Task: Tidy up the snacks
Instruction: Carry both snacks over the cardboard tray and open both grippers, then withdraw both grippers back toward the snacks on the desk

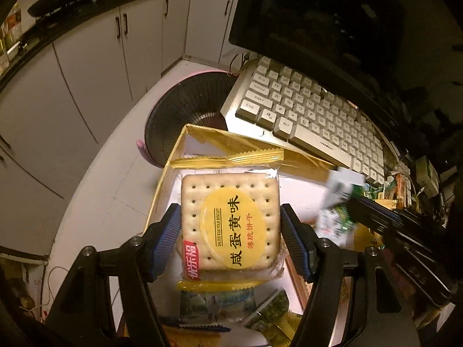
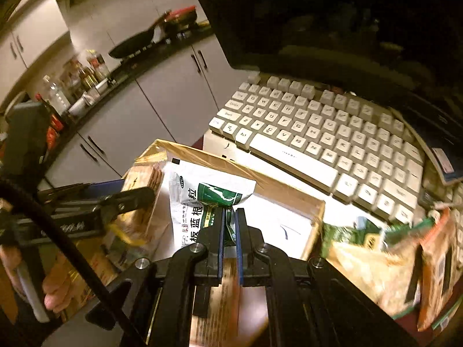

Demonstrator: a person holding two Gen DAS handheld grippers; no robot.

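Observation:
My left gripper (image 1: 230, 225) is shut on a clear-wrapped salted egg yolk biscuit pack (image 1: 231, 217) and holds it over an open gold-walled cardboard box (image 1: 202, 136) with a white floor. My right gripper (image 2: 229, 219) is shut on a white and green sachet (image 2: 202, 199) and holds it over the same box (image 2: 277, 190). The sachet shows blurred in the left wrist view (image 1: 338, 205). The left gripper with the biscuits shows at the left of the right wrist view (image 2: 139, 193).
A white keyboard (image 1: 312, 121) lies behind the box under a dark monitor (image 1: 318, 14). A black round fan guard (image 1: 188, 115) stands left of it. More snack packets (image 2: 385, 263) lie to the right and others (image 1: 231, 309) below the left gripper. Kitchen cabinets (image 1: 86, 72) stand beyond.

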